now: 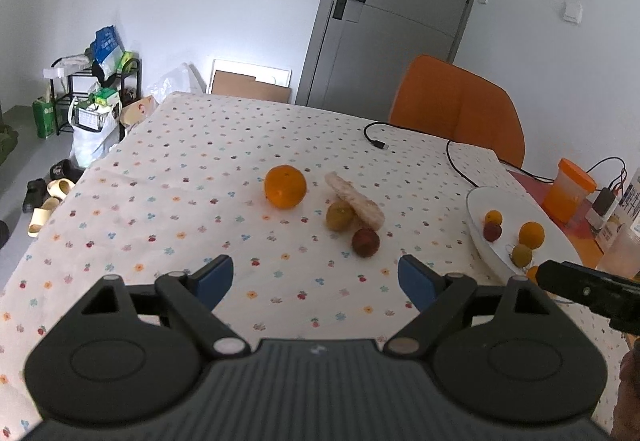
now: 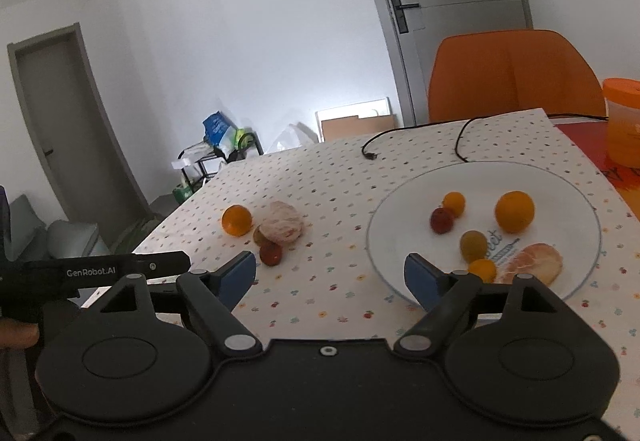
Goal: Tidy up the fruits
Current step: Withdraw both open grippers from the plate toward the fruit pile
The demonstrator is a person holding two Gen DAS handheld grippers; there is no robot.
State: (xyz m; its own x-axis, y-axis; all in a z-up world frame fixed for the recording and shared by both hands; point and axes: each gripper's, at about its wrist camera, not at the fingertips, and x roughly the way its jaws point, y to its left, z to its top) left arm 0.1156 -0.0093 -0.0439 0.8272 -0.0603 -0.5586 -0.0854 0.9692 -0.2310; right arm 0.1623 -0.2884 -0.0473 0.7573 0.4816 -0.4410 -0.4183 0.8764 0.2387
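On the flowered tablecloth lie an orange (image 1: pixel 285 186), a peeled pomelo wedge (image 1: pixel 355 200), a yellow-green fruit (image 1: pixel 339 216) and a dark red fruit (image 1: pixel 365 242); they also show in the right wrist view, the orange (image 2: pixel 237 220) leftmost. A white plate (image 2: pixel 400 217) holds several fruits: an orange (image 2: pixel 514 211), a red fruit (image 2: pixel 441 220), small oranges, a green fruit (image 2: pixel 473 244) and a pomelo wedge (image 2: pixel 530 265). My left gripper (image 1: pixel 316 279) is open and empty, short of the loose fruits. My right gripper (image 2: pixel 330 275) is open and empty at the plate's near left rim.
An orange chair (image 1: pixel 460 105) stands at the table's far side. A black cable (image 1: pixel 452 153) lies on the cloth behind the plate. An orange-lidded jar (image 1: pixel 570 189) and other items stand at the right. Bags, a rack and shoes are on the floor at left.
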